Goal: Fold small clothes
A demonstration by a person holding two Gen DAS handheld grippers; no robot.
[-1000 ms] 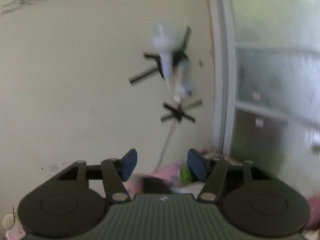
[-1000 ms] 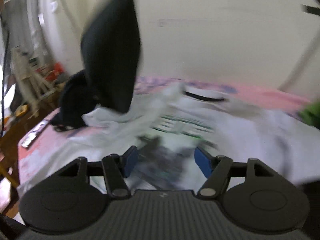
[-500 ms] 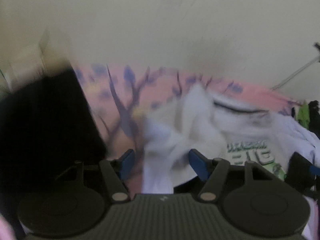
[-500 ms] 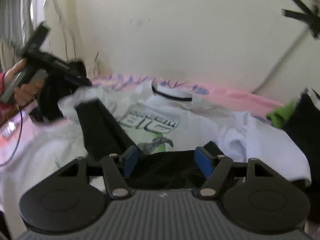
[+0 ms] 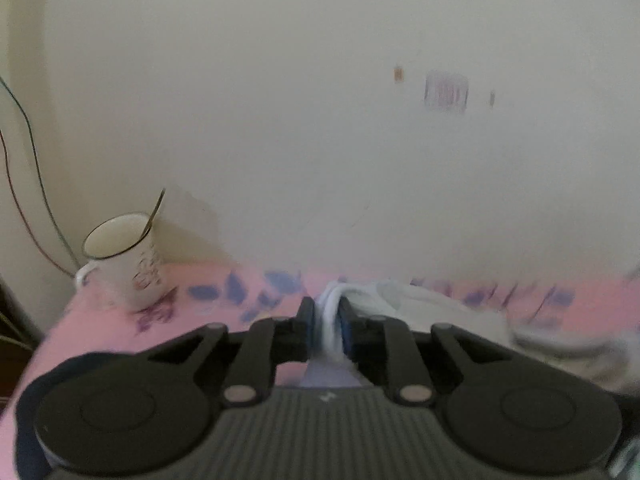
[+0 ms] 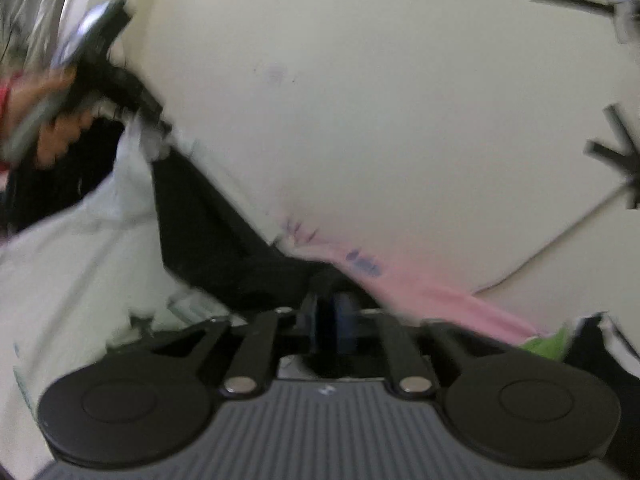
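Left wrist view: the left tool (image 5: 326,322) is clenched on a bunched fold of a white shirt (image 5: 420,300). Its jaws have just been closing, and the white cloth passes between the blue pads (image 5: 347,330) and spills out below them. The rest of the shirt lies rumpled to the right on a pink bed sheet (image 5: 208,320) printed with blue and purple leaves. A white mug (image 5: 128,264) with a dark rim and a spoon (image 5: 154,212) leaning inside stands at the left, close to the cream wall (image 5: 320,120). Thin cables (image 5: 24,168) hang beside it.

Right wrist view: the right tool (image 6: 330,322) has its jaws drawn near each other; they have just been closing. Black cloth (image 6: 216,240) lies right at them, but the blur hides whether the pads press on it, so the grasp cannot be told. The black cloth rises in a taut strip toward the upper left, next to the white shirt (image 6: 80,248), which is lifted there by the left tool (image 6: 156,120), gripped by a person's hand (image 6: 52,124). A piece of bright green cloth (image 6: 548,344) and more dark cloth lie at the right edge on the pink sheet (image 6: 440,296). Black tape crosses (image 6: 612,152) mark the wall.
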